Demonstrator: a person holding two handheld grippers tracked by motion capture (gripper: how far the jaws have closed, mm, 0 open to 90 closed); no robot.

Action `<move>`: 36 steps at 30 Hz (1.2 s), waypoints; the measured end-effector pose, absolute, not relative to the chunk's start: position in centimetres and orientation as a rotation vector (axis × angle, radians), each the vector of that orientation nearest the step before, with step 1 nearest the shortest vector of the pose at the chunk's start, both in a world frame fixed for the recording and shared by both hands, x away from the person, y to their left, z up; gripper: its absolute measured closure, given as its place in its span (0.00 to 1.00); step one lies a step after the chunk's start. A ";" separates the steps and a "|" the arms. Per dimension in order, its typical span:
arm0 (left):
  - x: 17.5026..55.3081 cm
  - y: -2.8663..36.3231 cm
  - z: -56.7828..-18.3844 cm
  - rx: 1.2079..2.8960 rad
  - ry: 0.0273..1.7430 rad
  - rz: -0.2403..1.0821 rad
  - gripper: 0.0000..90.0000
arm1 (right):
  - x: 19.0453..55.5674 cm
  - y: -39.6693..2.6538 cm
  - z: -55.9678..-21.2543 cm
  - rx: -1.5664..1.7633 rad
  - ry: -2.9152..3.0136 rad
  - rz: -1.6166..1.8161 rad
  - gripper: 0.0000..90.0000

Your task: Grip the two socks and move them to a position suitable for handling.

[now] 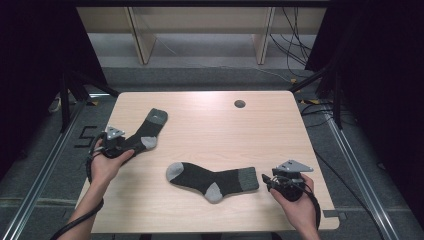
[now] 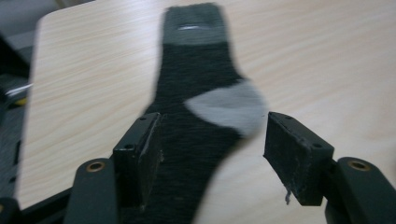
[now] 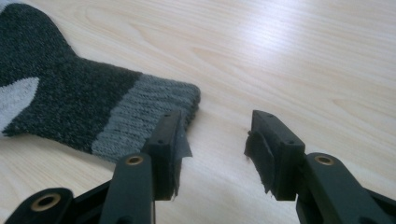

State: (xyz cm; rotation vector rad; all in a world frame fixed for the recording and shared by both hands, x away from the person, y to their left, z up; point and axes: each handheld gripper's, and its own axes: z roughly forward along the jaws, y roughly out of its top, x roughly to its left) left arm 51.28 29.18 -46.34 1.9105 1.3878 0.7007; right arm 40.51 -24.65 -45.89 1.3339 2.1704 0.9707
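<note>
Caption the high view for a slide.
Two dark grey socks, one at the left tongs, one by the open right tongs, lie on a wooden table.

From high above the near edge we look forward and down on the whole surface. Our left gripper camera sits low and close at nine o'clock, facing one sock. Our right one, at four o'clock, shares the other sock with the high view.

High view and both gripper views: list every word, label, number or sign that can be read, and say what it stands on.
"5": a black mark shaped like this digit, on the grey floor left of the table.
Pale mark on the cuff of the left sock: too blurred to read.
Right sock: no lettering to be seen.
</note>
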 end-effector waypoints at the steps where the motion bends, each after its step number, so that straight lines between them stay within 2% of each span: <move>1: 51.6 29.4 -46.6 1.900 1.407 0.706 0.40 | 40.6 -24.9 -46.1 1.288 2.170 0.972 0.61; 13: 53.8 29.3 -49.2 1.958 1.429 0.653 0.39 | 40.4 -25.2 -45.9 1.313 2.146 0.982 0.59; 19: 54.3 29.3 -50.2 1.927 1.484 0.611 0.31 | 40.4 -25.0 -45.9 1.313 2.165 0.988 0.59; 22: 54.3 29.4 -50.5 1.905 1.498 0.589 0.31 | 40.4 -25.1 -45.9 1.316 2.163 0.978 0.59; 27: 54.3 29.6 -50.3 1.911 1.502 0.568 0.46 | 40.4 -25.2 -45.9 1.316 2.160 0.968 0.59; 32: 54.2 29.5 -50.3 1.922 1.475 0.579 0.75 | 40.2 -25.0 -45.9 1.379 2.154 0.985 0.59; 35: 54.3 29.3 -50.1 1.934 1.476 0.582 0.80 | 40.4 -25.4 -46.0 1.302 2.152 0.978 0.59; 36: 54.3 29.2 -49.9 1.955 1.482 0.573 0.82 | 40.2 -25.2 -45.9 1.366 2.150 0.987 0.59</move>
